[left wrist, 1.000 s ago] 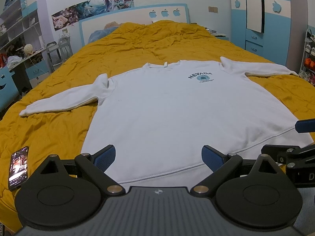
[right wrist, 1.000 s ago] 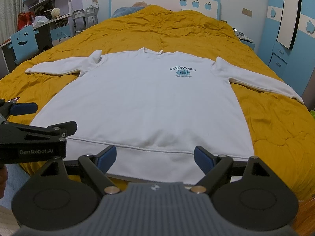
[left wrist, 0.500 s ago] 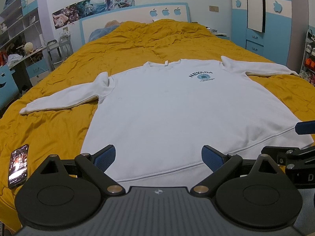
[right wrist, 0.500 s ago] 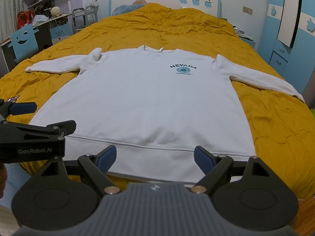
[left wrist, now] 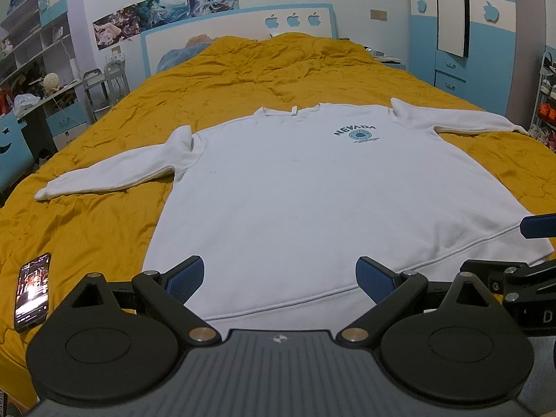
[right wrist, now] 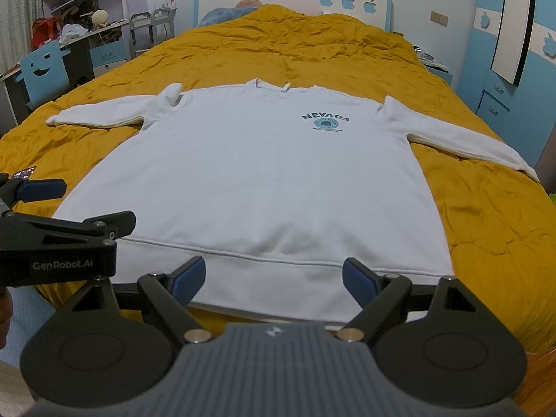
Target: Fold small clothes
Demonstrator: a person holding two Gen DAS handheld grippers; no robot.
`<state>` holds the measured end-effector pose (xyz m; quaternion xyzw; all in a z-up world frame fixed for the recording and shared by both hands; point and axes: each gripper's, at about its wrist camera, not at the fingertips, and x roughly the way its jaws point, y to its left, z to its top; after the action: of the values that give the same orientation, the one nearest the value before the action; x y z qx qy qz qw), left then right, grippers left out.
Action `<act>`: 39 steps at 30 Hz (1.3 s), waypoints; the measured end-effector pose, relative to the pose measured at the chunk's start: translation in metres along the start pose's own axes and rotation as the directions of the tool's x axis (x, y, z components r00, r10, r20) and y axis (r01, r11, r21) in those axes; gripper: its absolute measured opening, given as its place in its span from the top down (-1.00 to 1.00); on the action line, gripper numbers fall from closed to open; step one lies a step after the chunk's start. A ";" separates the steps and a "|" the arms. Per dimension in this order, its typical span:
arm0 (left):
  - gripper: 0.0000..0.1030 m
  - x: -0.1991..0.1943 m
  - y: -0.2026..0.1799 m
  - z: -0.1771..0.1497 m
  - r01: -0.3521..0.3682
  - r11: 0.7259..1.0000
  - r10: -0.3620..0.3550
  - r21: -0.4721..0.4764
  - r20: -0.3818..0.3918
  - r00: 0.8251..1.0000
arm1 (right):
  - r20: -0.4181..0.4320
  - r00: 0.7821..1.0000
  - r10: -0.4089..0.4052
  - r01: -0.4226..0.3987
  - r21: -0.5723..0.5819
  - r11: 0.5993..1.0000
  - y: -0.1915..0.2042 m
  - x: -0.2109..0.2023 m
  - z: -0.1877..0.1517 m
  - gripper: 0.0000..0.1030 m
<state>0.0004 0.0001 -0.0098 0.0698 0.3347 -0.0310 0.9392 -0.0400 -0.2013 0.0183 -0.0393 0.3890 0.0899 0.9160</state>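
Left wrist view: the left tongs [left wrist: 279, 276] hang with their blue pads spread wide, gripping nothing, just above the near hem of a white sweatshirt [left wrist: 312, 194]. The sweatshirt lies flat, front up, on the yellow bed [left wrist: 278, 69], both sleeves stretched out to the sides and the collar toward the headboard [left wrist: 239, 24]. A dark "NEVADA" print [left wrist: 356, 132] sits on the chest. A phone [left wrist: 32, 292] with its screen lit lies on the bed to the left of the hem, apart from the cloth.

In the right wrist view the right tongs [right wrist: 274, 279] are likewise wide apart and empty, over the hem nearer the sweatshirt's right corner. The left tongs show at that view's left edge, beside the hem's left corner.
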 end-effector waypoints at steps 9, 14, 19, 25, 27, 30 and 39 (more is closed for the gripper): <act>-1.00 0.000 0.000 0.000 0.001 1.000 -0.001 0.000 -0.001 1.000 | 0.000 1.000 0.000 0.000 -0.001 1.000 0.000 0.000 0.000 -0.59; -1.00 0.001 0.003 -0.001 0.001 1.000 -0.001 -0.004 -0.007 1.000 | 0.000 1.000 0.000 0.000 0.000 1.000 0.000 0.000 0.000 -0.59; -1.00 0.001 0.003 -0.002 0.001 1.000 -0.001 -0.003 -0.007 1.000 | 0.000 1.000 0.000 0.000 -0.001 1.000 0.000 0.000 0.000 -0.59; -1.00 0.001 0.003 -0.001 0.002 1.000 -0.002 -0.003 -0.008 1.000 | -0.001 1.000 -0.001 0.001 -0.001 1.000 0.000 0.000 0.000 -0.59; -1.00 0.001 0.003 -0.001 0.002 1.000 -0.002 -0.004 -0.007 1.000 | 0.000 1.000 -0.001 0.001 -0.001 1.000 0.000 0.000 0.000 -0.59; -1.00 0.001 0.003 -0.001 0.002 1.000 -0.002 -0.003 -0.008 1.000 | -0.001 1.000 -0.001 0.001 -0.002 1.000 0.000 0.000 0.000 -0.59; -1.00 0.007 0.016 0.013 0.009 1.000 -0.009 -0.009 -0.025 1.000 | -0.012 1.000 0.012 -0.012 -0.007 1.000 -0.005 0.007 0.008 -0.59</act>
<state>0.0157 0.0134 -0.0026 0.0643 0.3466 -0.0329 0.9352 -0.0284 -0.2045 0.0193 -0.0408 0.3941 0.0963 0.9131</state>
